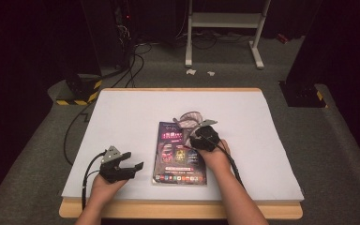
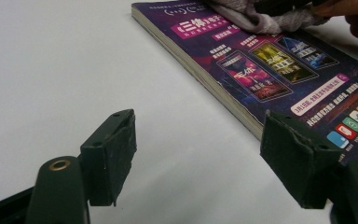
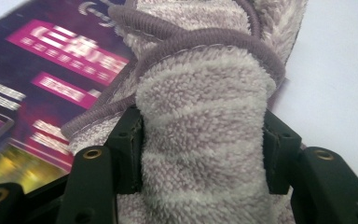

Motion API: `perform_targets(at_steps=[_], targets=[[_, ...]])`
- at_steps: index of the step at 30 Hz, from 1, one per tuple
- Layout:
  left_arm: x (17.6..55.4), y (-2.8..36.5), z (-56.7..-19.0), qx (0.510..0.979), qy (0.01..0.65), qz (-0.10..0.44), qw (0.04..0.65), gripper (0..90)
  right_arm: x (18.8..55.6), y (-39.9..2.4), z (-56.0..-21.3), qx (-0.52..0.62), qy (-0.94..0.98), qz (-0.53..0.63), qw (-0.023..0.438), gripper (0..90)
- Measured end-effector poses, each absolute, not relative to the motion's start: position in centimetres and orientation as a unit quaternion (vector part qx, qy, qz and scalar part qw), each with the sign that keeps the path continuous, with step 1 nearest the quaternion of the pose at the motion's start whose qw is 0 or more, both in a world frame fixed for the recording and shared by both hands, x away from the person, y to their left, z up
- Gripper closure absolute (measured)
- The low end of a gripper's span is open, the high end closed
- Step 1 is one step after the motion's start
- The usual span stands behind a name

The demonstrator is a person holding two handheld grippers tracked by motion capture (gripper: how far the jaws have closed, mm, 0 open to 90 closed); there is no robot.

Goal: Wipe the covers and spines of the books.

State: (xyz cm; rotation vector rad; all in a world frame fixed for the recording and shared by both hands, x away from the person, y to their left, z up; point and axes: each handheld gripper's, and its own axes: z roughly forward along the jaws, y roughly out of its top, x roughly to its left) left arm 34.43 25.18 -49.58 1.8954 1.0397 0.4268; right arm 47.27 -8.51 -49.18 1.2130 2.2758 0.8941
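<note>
A purple book (image 1: 178, 154) with bright cover panels lies flat in the middle of the white table top (image 1: 122, 112). A bunched grey-lilac towel cloth (image 1: 190, 118) rests on the book's far right corner. My right gripper (image 1: 201, 133) is shut on the cloth (image 3: 200, 154), both pads pressing into a thick fold of it over the book cover (image 3: 51, 70). My left gripper (image 1: 130, 165) stands open left of the book, near the front edge, with nothing between its fingers (image 2: 114, 154). The left gripper view shows the book's spine side (image 2: 270, 70) and the cloth (image 2: 265, 18) beyond.
The white top lies on a wooden board (image 1: 178, 210) whose edge runs along the front. A white metal frame (image 1: 225, 28) and cables (image 1: 131, 61) stand on the dark floor behind the table. Bare white surface stretches left and right of the book.
</note>
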Motion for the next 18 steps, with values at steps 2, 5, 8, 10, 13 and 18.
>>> perform_targets(at_steps=[2,5,8,10,13,18], targets=[[34.4,25.1,-49.6,0.767,0.42,0.173,0.452,27.1,47.2,-9.4,-49.2,0.443,0.812,0.321,0.203,44.1],[34.4,25.1,-49.6,0.769,0.419,0.174,0.451,27.1,47.2,-10.7,-49.2,0.453,0.807,0.319,0.204,44.1],[34.4,25.1,-49.6,0.77,0.419,0.174,0.45,27.1,47.2,-11.5,-49.1,0.456,0.806,0.312,0.21,44.0],[34.4,25.1,-49.6,0.769,0.42,0.174,0.45,27.1,47.2,-11.9,-49.0,0.459,0.806,0.305,0.216,44.0],[34.4,25.2,-49.5,0.768,0.421,0.174,0.45,27.1,47.3,-12.4,-48.9,0.464,0.804,0.3,0.218,44.0],[34.4,25.1,-49.5,0.767,0.421,0.174,0.451,27.1,47.5,-12.0,-48.8,0.463,0.808,0.292,0.219,45.4]])
